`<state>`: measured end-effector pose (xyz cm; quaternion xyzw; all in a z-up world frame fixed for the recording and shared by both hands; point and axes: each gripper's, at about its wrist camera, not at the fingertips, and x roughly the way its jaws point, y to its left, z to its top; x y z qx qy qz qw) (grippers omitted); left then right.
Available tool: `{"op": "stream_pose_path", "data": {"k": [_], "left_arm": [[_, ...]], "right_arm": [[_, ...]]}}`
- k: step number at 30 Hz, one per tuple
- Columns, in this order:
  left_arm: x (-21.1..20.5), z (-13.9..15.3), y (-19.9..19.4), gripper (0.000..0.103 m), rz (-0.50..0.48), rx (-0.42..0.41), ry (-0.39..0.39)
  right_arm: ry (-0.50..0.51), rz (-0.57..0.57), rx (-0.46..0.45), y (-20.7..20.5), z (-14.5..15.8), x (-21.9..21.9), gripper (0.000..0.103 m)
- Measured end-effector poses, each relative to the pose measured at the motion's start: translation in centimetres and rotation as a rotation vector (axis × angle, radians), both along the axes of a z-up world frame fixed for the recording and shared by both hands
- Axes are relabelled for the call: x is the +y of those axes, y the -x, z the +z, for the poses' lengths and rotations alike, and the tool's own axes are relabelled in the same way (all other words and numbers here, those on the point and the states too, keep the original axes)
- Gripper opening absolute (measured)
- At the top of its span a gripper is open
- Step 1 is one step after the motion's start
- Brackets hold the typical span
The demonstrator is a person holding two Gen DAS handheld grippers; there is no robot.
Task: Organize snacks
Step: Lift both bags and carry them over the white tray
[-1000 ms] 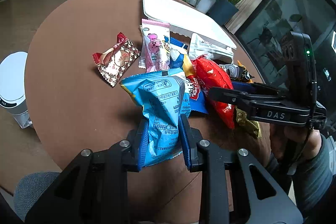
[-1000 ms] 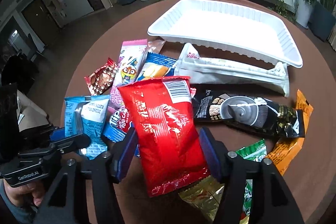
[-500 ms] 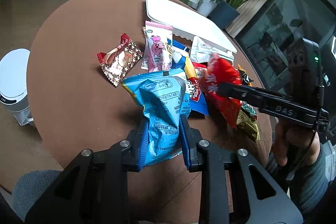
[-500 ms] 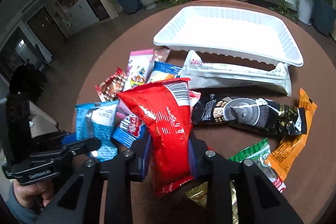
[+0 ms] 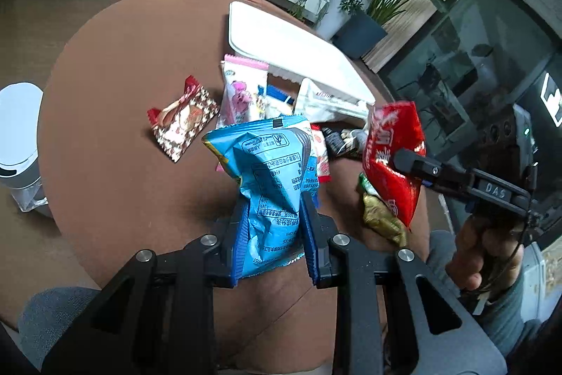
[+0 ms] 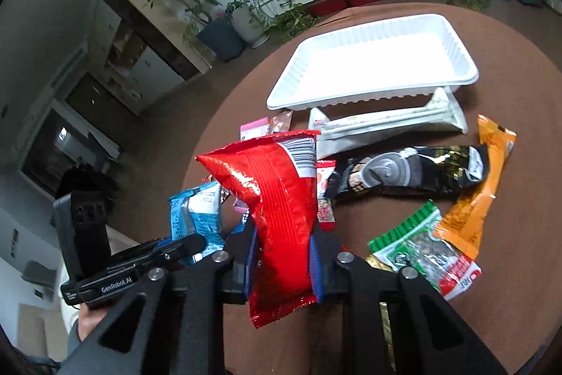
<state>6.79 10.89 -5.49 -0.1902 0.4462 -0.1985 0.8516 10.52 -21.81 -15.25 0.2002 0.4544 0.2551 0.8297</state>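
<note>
Left wrist view: the left gripper (image 5: pixel 272 227) has its jaws clamped on a blue bag (image 5: pixel 270 171), held above the brown worktop (image 5: pixel 105 146); to its right the right gripper (image 5: pixel 407 160) pinches a red bag (image 5: pixel 390 150), lifted clear of the snack pile. Right wrist view: the right gripper (image 6: pixel 282 255) jaws, which have just been closing, press on the red bag (image 6: pixel 277 199); the white tray (image 6: pixel 372 62) lies beyond, with white (image 6: pixel 386 125), black (image 6: pixel 411 174), orange (image 6: pixel 481 185) and green (image 6: pixel 421 245) packets near it on the worktop.
</note>
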Motion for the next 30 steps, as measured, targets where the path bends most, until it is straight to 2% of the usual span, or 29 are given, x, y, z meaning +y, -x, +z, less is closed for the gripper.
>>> {"op": "stream_pose_path", "data": {"k": [3,8,17,20,23,26,30], "left_arm": [[0.3,1.0,-0.9,0.025,0.004,-0.012,0.017],[0.8,3.5,-3.4,0.025,0.016,-0.059,0.008],[0.2,7.5,-12.6,0.025,0.019,-0.115,-0.077],[-1.5,9.1,-16.5,0.025,-0.005,-0.134,-0.135],[-3.3,9.4,-19.9,0.025,-0.037,-0.108,-0.170],[-5.8,8.3,-23.5,0.025,-0.076,-0.050,-0.229],[-8.3,6.3,-26.9,0.025,-0.096,0.010,-0.260]], "right_arm": [[-0.041,-0.035,0.000,-0.3,0.2,-1.9,0.026],[-0.052,-0.130,-0.005,-1.8,0.8,-5.9,0.026],[-0.003,-0.323,-0.022,-7.4,3.2,-13.5,0.026],[-0.015,-0.319,-0.009,-10.7,3.7,-13.4,0.026],[0.002,-0.286,0.012,-13.8,3.7,-12.2,0.026],[0.030,-0.256,0.044,-16.8,3.0,-10.3,0.026],[0.078,-0.229,0.087,-19.9,1.2,-8.4,0.026]]}}
